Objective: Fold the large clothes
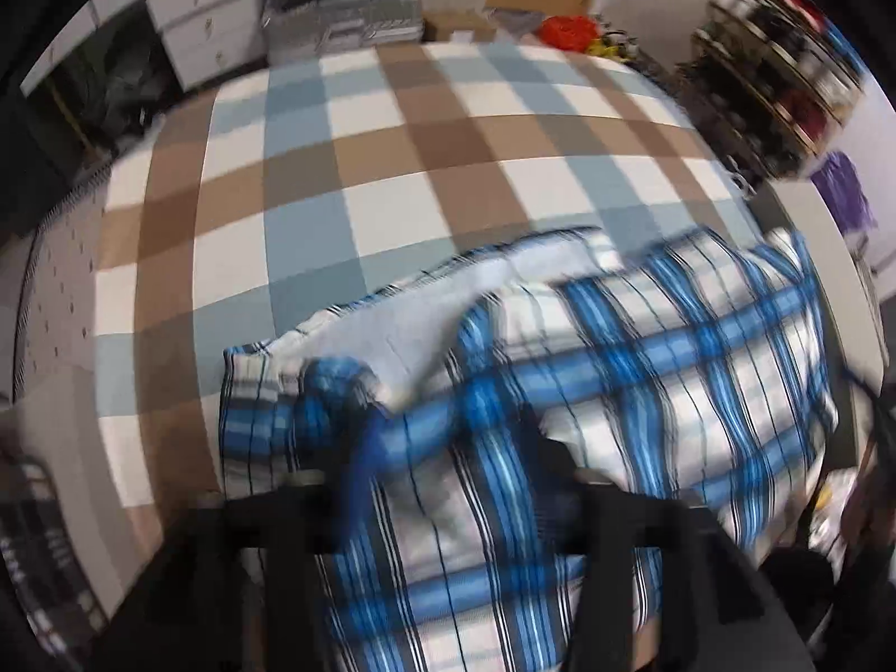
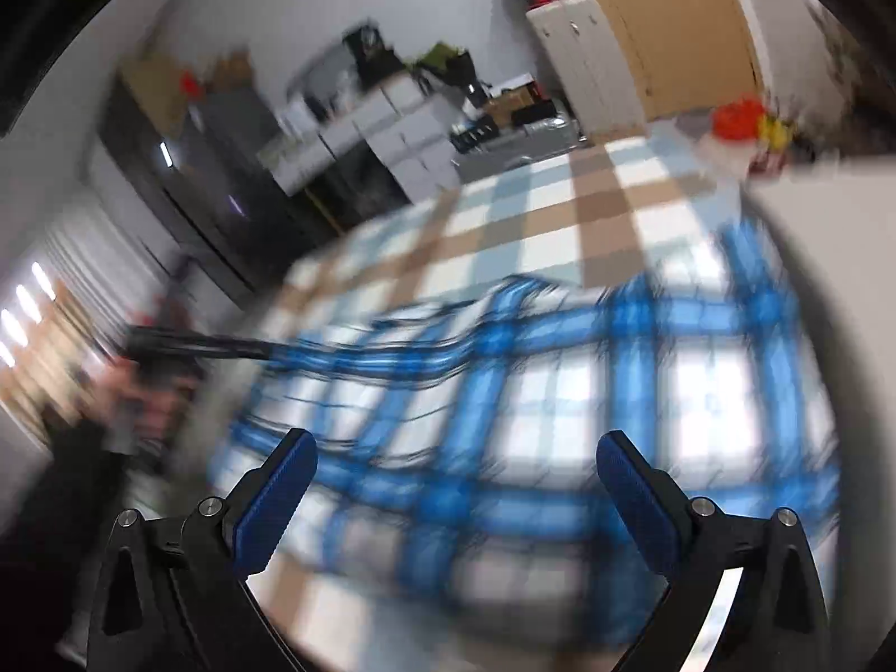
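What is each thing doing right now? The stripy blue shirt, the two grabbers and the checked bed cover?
Blue plaid shirt: lying folded over on the bed, grey inside showing at one edge.
Left gripper: open, blurred, over the shirt.
Right gripper: open, nothing between its pads.
Checked bed cover: spread flat under the shirt.

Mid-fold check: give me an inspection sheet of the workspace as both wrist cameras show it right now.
Surface: checked bedspread in brown, light blue and white, mostly bare beyond the garment.
Job's things: blue plaid shirt lying bunched at the near edge, pale inner side showing along one fold.
Clutter: nothing seen on the bedspread.
Grippers: left gripper blurred, jaws apart over the shirt; right gripper wide open above the shirt, nothing between its pads.
Cables: nothing seen.
Surroundings: white drawer unit, red object past the far edge, cluttered shelf rack.
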The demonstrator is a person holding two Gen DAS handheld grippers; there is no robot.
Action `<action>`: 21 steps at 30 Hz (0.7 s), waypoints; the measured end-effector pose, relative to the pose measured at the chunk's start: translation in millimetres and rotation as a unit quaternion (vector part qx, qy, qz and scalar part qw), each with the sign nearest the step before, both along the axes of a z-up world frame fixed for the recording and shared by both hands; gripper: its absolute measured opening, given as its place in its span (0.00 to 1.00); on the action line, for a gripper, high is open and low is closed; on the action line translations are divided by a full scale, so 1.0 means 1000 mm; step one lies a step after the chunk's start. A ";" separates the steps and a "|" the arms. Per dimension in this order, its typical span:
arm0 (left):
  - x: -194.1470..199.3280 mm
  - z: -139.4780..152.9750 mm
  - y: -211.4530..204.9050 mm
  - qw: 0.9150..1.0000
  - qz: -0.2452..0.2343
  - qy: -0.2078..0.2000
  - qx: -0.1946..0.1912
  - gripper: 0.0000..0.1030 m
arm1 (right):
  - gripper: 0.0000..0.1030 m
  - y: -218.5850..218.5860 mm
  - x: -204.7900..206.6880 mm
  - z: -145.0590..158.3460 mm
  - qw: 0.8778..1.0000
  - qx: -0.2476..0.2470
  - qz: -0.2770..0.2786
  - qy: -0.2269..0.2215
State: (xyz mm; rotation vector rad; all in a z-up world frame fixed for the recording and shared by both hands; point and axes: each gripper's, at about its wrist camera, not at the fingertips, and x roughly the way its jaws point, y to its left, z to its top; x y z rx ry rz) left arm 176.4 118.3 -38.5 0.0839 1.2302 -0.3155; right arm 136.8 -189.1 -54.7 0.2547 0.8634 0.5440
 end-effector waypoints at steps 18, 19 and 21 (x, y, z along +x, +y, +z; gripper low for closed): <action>-0.038 -0.050 0.016 0.995 0.044 0.043 -0.084 0.73 | 0.89 0.022 0.080 -0.032 0.971 -0.215 0.018 0.101; -0.039 -0.040 0.010 0.992 0.040 0.035 -0.116 0.73 | 0.89 0.023 0.081 -0.029 0.973 -0.199 0.019 0.111; -0.041 -0.029 -0.005 0.989 0.023 0.023 -0.143 0.73 | 0.89 0.035 0.085 -0.028 0.973 -0.193 0.034 0.119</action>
